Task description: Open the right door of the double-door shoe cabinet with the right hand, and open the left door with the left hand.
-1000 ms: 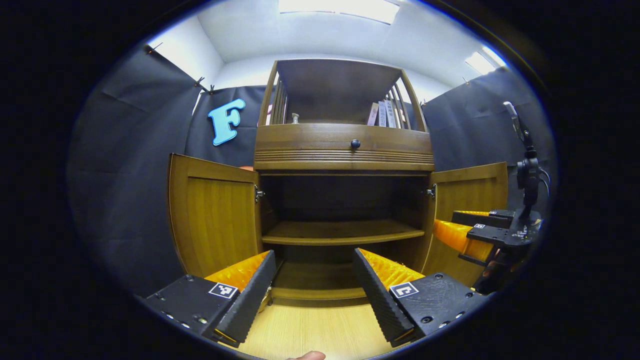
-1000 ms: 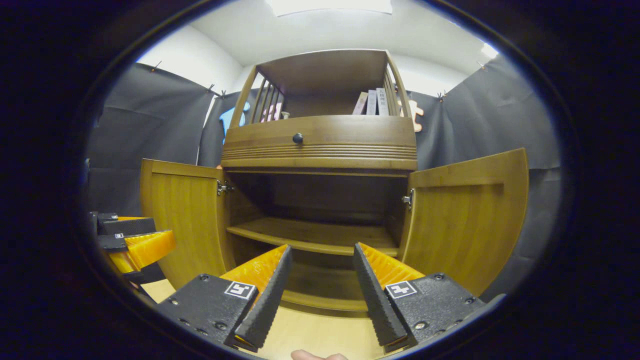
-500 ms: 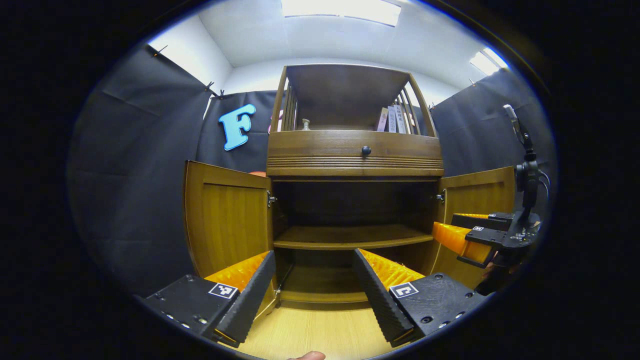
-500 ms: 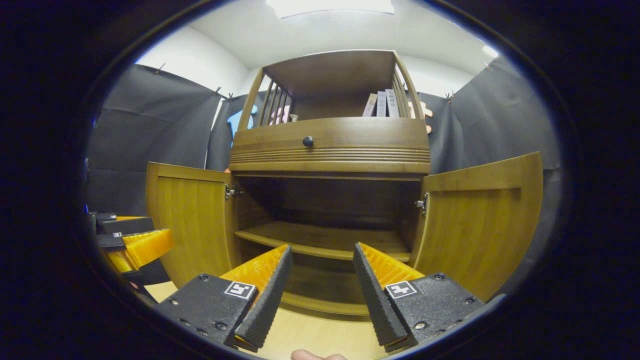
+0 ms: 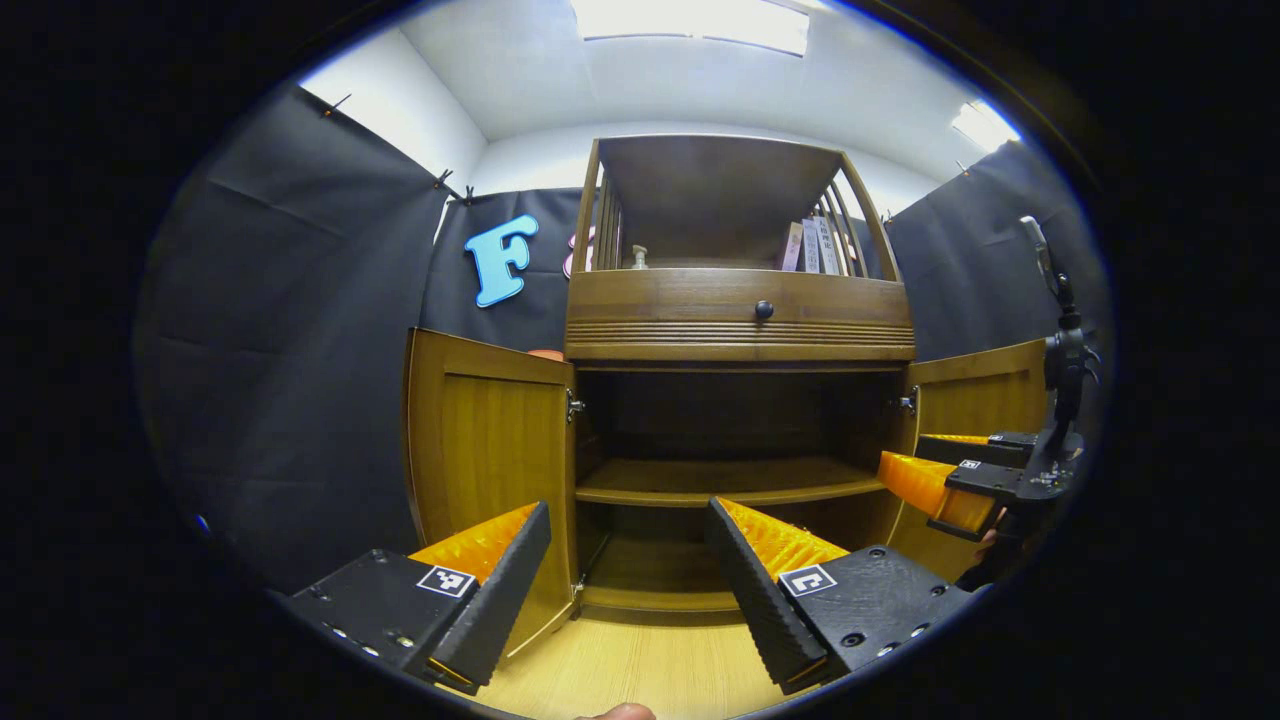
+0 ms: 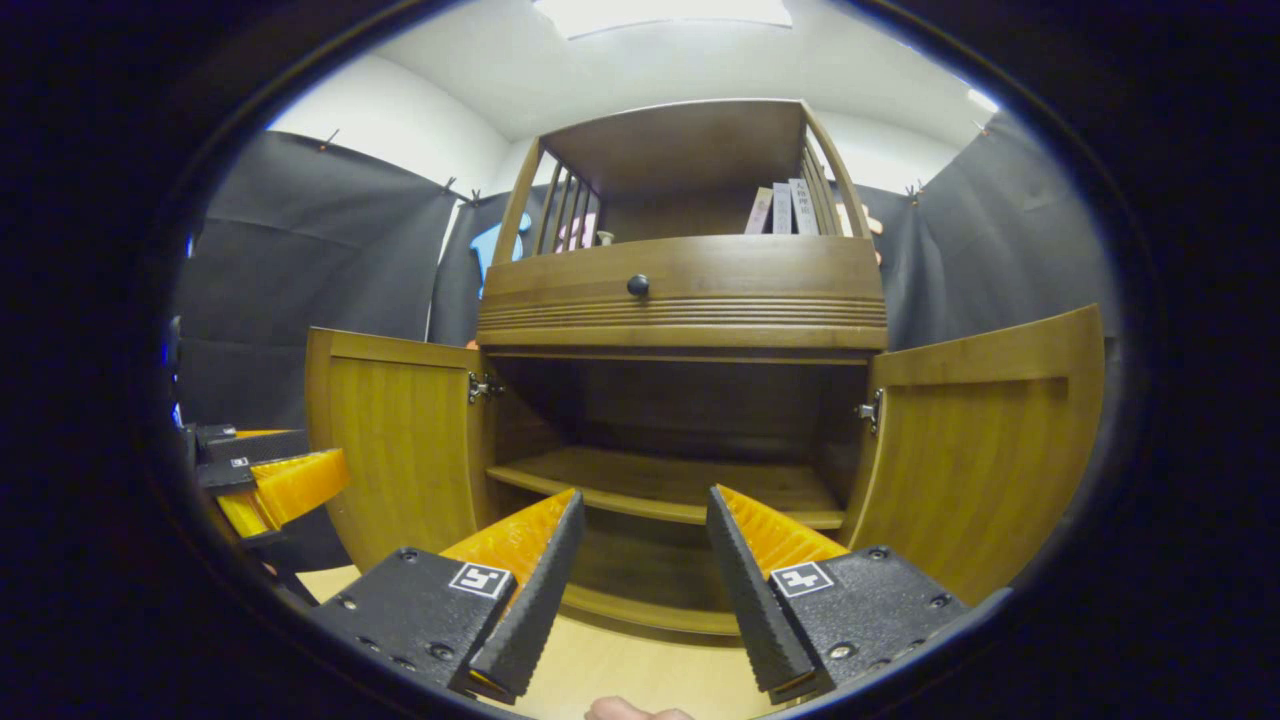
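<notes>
A brown wooden shoe cabinet [image 5: 740,315] [image 6: 680,295] stands ahead with both lower doors swung wide. The left door [image 5: 490,440] [image 6: 395,440] and the right door [image 5: 975,400] [image 6: 985,440] both show their inner faces. Inside is an empty shelf [image 5: 730,480] [image 6: 670,485]. My left gripper [image 5: 625,560] is open in front of the left half of the opening, holding nothing; it also appears at the left edge of the right gripper view [image 6: 265,480]. My right gripper [image 6: 640,555] is open before the middle of the opening, holding nothing, and appears at the right in the left gripper view [image 5: 965,475].
Above the doors a drawer with a dark round knob [image 5: 763,310] [image 6: 637,286] is closed. The open top shelf holds books [image 5: 815,245] [image 6: 780,207] and a small bottle [image 5: 640,257]. Light wooden floor [image 5: 640,665] runs up to the cabinet. Black cloth walls enclose the booth.
Both grippers have drifted a little leftward and back, so the cabinet sits farther right in each view. The doors stay wide apart and both grippers stay open.
</notes>
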Demonstrator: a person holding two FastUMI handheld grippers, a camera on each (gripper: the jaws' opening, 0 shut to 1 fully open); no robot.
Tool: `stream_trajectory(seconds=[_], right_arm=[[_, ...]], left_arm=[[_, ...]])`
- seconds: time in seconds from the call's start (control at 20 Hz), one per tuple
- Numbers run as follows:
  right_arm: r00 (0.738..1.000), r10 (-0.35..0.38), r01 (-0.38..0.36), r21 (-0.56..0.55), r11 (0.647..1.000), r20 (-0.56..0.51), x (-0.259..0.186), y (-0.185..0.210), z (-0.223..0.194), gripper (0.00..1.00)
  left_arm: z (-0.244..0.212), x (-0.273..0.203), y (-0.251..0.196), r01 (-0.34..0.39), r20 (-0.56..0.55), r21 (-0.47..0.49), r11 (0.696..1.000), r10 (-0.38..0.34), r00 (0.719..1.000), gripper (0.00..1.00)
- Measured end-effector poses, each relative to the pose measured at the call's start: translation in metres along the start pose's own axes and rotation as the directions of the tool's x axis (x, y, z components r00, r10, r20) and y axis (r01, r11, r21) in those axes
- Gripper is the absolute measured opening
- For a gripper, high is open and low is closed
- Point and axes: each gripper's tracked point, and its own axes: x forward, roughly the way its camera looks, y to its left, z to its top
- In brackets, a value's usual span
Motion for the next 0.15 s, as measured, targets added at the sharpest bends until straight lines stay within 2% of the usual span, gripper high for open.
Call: stream_trajectory(seconds=[0.15], right_arm=[[1.000,0.005,-0.005,0.001,1.000,0.003,0.0005,0.0043,0.0010,0.81]], left_arm=[[0.0022,0.0016,0.0034,-0.006,0.011,-0.001,1.000,0.006,1.000,0.94]])
